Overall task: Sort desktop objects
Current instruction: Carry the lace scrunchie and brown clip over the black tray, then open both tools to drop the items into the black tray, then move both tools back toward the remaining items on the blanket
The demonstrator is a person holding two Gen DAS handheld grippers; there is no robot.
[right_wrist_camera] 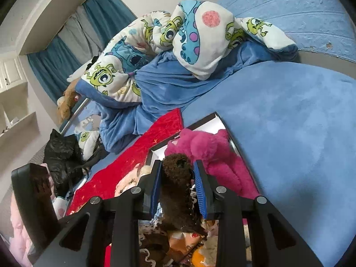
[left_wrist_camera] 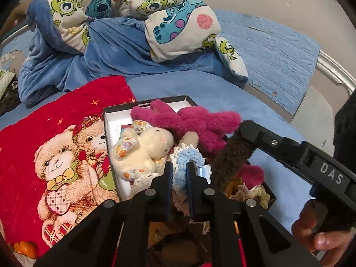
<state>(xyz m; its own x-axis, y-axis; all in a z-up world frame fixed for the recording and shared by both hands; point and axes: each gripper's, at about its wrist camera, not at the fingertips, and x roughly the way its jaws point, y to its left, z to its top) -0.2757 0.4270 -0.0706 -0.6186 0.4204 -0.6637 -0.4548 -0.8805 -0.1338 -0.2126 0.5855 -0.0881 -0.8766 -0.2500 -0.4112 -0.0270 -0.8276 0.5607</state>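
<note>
My left gripper (left_wrist_camera: 179, 173) is pinching the pale blue crocheted piece (left_wrist_camera: 189, 158), its two black fingers pressed against either side of the yarn. My right gripper (right_wrist_camera: 178, 178) is clamped on the dark brown furry toy (right_wrist_camera: 178, 182), blue pads (right_wrist_camera: 155, 187) squeezing it from both sides; in the left view that toy (left_wrist_camera: 231, 155) hangs from the right gripper's tip over the near right part of the box (left_wrist_camera: 115, 111). Just beyond my left fingers, the cream plush animal (left_wrist_camera: 146, 146) lies in the box on its white floor, and the magenta plush (left_wrist_camera: 191, 120) sprawls across the far side, spilling over the right rim. Lacy, yellowish bits (left_wrist_camera: 255, 191) fill the near right corner. The box sits on the bed (left_wrist_camera: 222, 89), partly over a red teddy-bear blanket (left_wrist_camera: 55, 144) to its left. Farther off, a cartoon monster quilt (left_wrist_camera: 124, 17) is heaped on the blue bedding.
</note>
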